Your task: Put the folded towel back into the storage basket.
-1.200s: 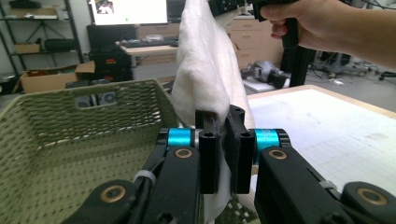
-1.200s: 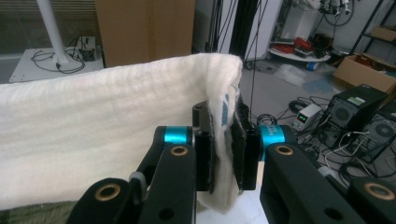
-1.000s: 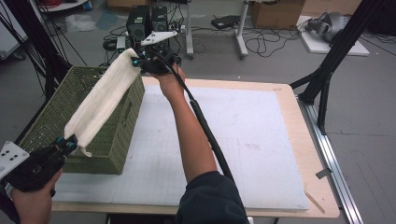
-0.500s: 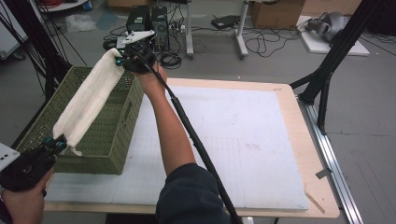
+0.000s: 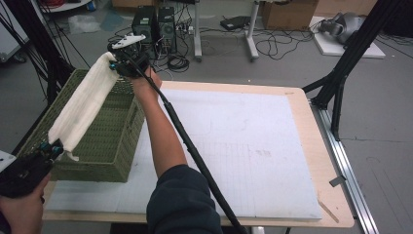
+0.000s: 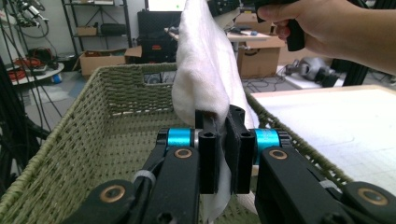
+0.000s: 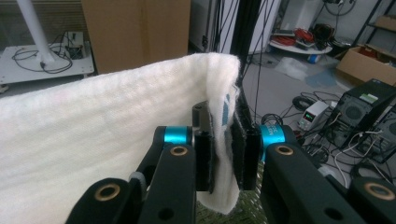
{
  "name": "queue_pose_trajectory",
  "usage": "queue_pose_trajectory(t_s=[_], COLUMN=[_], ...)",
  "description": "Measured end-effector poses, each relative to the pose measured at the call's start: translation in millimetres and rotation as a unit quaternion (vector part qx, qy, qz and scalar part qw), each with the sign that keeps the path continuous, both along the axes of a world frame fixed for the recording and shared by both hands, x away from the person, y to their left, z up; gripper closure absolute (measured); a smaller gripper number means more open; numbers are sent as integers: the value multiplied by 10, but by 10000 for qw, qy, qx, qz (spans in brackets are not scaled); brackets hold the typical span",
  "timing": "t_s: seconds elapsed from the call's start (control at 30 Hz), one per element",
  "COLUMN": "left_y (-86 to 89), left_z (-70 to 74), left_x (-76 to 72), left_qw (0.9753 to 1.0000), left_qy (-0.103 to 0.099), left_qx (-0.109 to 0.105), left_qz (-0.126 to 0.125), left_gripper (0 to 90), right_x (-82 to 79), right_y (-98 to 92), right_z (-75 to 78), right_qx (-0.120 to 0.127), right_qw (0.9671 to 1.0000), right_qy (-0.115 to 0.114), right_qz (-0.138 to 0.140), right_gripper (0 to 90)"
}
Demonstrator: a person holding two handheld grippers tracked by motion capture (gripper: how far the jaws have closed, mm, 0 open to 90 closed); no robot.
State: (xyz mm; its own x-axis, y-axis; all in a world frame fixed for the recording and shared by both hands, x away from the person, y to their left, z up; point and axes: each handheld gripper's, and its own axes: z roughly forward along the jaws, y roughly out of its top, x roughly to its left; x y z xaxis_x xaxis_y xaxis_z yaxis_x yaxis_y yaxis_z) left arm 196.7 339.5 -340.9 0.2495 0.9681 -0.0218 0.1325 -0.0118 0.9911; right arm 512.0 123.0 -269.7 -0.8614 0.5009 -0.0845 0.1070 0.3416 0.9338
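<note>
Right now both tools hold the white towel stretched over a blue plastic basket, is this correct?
Not quite: the basket is green and woven, as the high view shows. The rest holds: the left tool and the right tool each grip an end of the towel, stretched above it.

I see a lab or workshop: computer towers (image 5: 155,27) and tangled cables (image 5: 272,46) on the floor, cardboard boxes (image 5: 286,13), black rig frames (image 5: 348,63).

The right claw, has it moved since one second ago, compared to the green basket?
Yes. In the high view the right claw has moved left, from over the green wicker basket's right wall to above its far rim, carrying the white towel.
</note>
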Motion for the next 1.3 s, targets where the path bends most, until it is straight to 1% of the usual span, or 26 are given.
queue_pose_trajectory(t_s=[0.03, 0.07, 0.1, 0.13, 0.17, 0.2, 0.23, 0.27, 0.3, 0.37, 0.4, 0.43, 0.47, 0.5, 0.53, 0.57, 0.63, 0.7, 0.77, 0.8, 0.83, 0.9, 0.97, 1.03, 1.17, 1.3], left_y=[0, 0, 2, 7, 14, 26, 37, 51, 63, 80, 88, 92, 92, 91, 85, 76, 47, 4, -44, -71, -101, -168, -241, -312, -444, -576], left_z=[-13, -13, -19, -22, -19, -7, 8, 29, 49, 88, 105, 119, 131, 141, 149, 157, 170, 178, 178, 178, 177, 174, 177, 186, 207, 216], left_x=[10, 10, 17, 24, 31, 34, 31, 20, 3, -29, -41, -50, -55, -61, -63, -63, -53, -32, -5, 9, 24, 57, 88, 118, 173, 238], left_qw=[10000, 10000, 9999, 9998, 9997, 9993, 9987, 9982, 9979, 9976, 9976, 9977, 9978, 9980, 9982, 9983, 9984, 9985, 9990, 9991, 9992, 9991, 9988, 9985, 9976, 9964], left_qy=[45, 45, 83, 128, 166, 199, 183, 132, 73, -18, -34, -53, -69, -69, -75, -74, -64, -53, -37, -12, 10, 60, 60, 47, 27, 47], left_qx=[49, 49, 71, 88, 45, -48, -166, -215, -227, -259, -277, -302, -341, -362, -373, -374, -409, -408, -409, -399, -393, -401, -376, -362, -353, -354], left_qz=[34, 34, 51, 93, 196, 318, 443, 540, 600, 641, 627, 597, 566, 519, 473, 443, 390, 348, 170, 105, 35, -156, -320, -400, -588, -769], left_gripper=[840, 834, 806, 806, 703, 426, 353, 319, 306, 300, 299, 299, 299, 292, 292, 282, 249, 167, 162, 162, 162, 162, 162, 162, 162, 163], right_x=[4, 10, 13, 13, 20, 40, 46, 43, 40, 32, 16, 6, -12, -39, -39, -48, -70, -94, -129, -158, -158, -195, -233, -269, -354, -446], right_y=[23, 46, 72, 72, 97, 135, 144, 145, 143, 138, 127, 104, 74, -8, -8, -59, -165, -270, -376, -493, -493, -610, -724, -854, -1124, -1405], right_z=[-15, -32, -50, -50, -71, -115, -126, -131, -131, -127, -119, -113, -106, -96, -96, -95, -97, -98, -102, -112, -112, -121, -129, -141, -170, -206], right_qx=[-12, -20, -27, -27, -39, 59, 105, 130, 130, 109, 81, 89, 119, 193, 193, 213, 245, 276, 221, 210, 210, 203, 187, 176, 124, 171], right_qw=[10000, 10000, 10000, 10000, 9999, 9993, 9989, 9987, 9988, 9988, 9988, 9991, 9990, 9990, 9990, 9990, 9987, 9987, 9990, 9988, 9988, 9987, 9988, 9987, 9987, 9985], right_qy=[5, 18, 50, 50, 50, 128, 201, 240, 249, 260, 244, 216, 239, 212, 212, 235, 323, 374, 349, 394, 394, 426, 425, 463, 475, 494], right_qz=[-16, -22, -39, -39, -109, -349, -412, -437, -410, -393, -421, -363, -360, -335, -335, -317, -320, -209, -188, -188, -188, -179, -165, -112, -123, -161], right_gripper=[807, 805, 790, 790, 739, 532, 496, 472, 447, 437, 430, 423, 417, 402, 388, 379, 348, 334, 308, 272, 272, 235, 205, 201, 184, 163])
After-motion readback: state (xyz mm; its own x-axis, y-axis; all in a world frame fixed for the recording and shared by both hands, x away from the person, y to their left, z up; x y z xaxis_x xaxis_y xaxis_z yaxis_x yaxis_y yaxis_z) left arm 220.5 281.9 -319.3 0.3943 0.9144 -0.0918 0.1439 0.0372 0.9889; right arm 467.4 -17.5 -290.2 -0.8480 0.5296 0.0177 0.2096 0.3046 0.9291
